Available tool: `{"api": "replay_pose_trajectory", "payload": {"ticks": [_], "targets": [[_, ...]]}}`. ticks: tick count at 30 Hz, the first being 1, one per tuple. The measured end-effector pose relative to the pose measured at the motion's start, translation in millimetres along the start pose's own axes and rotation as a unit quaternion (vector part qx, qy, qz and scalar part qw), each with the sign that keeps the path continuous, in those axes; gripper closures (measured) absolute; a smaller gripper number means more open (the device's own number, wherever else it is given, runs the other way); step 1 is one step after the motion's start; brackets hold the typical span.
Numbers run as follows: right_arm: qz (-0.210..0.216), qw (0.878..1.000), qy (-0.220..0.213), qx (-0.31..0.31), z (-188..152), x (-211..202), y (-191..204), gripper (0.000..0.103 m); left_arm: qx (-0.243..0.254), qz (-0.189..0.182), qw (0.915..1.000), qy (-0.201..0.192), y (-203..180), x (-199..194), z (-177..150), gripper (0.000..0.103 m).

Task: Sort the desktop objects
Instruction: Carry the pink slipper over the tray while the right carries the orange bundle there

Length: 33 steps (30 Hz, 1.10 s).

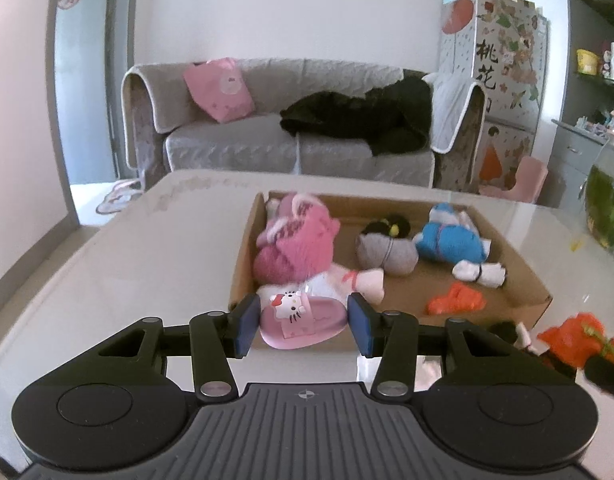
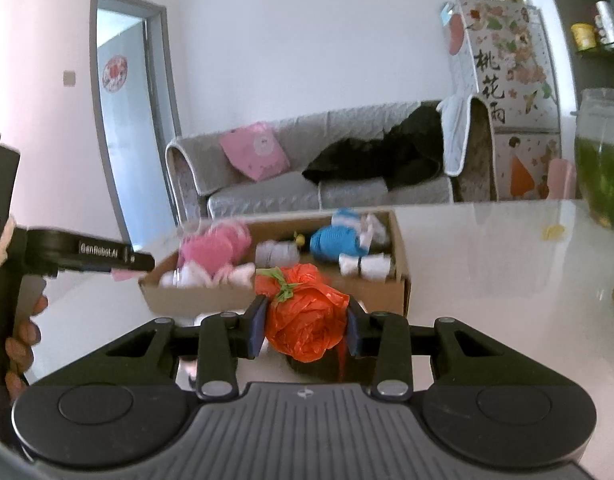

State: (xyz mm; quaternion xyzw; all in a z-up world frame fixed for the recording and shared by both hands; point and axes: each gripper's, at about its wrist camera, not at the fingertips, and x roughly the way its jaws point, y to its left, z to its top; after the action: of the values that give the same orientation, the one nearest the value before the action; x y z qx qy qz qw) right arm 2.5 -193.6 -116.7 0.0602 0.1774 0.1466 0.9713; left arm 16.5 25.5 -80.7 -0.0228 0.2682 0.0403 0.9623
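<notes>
Level-ish, right gripper (image 2: 305, 330) clamping orange bag (image 2: 307, 320), left gripper (image 1: 303, 326) pinching pink slipper (image 1: 303, 320)

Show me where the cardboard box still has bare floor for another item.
Cardboard box: bare floor at the near-right, between the white sock roll and orange bag. Left half is crowded by the pink plush; grey sock bundle and blue plush fill the middle.

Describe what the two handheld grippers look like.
Both look alike: the left gripper and right gripper have matte black linkage arms with silver pivot pins, two round black discs, a grey ribbed centre plate with a small crosshair mark, and dark blue fingers. "GenRobot.AI" is printed along the left one's side.
</notes>
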Motion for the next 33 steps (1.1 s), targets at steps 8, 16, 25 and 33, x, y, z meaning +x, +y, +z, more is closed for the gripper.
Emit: {"api": "replay_pose_trajectory", "payload": {"ticks": [8,16,25,33], "targets": [[0.011,0.999,-0.040,-0.008,40,12,-7,0.068,0.029,-0.019,0.9989,-0.031,-16,1,37,0.049],[0.027,0.997,-0.065,0.005,67,27,-19,0.068,0.042,-0.040,0.9968,-0.054,-33,10,74,0.049],[0.040,0.997,-0.066,0.003,75,43,-19,0.068,0.049,-0.047,0.9961,-0.056,-47,29,92,0.049],[0.047,0.998,-0.040,0.002,76,60,-20,0.068,0.049,-0.056,0.9967,-0.033,-51,60,98,0.049]]}}
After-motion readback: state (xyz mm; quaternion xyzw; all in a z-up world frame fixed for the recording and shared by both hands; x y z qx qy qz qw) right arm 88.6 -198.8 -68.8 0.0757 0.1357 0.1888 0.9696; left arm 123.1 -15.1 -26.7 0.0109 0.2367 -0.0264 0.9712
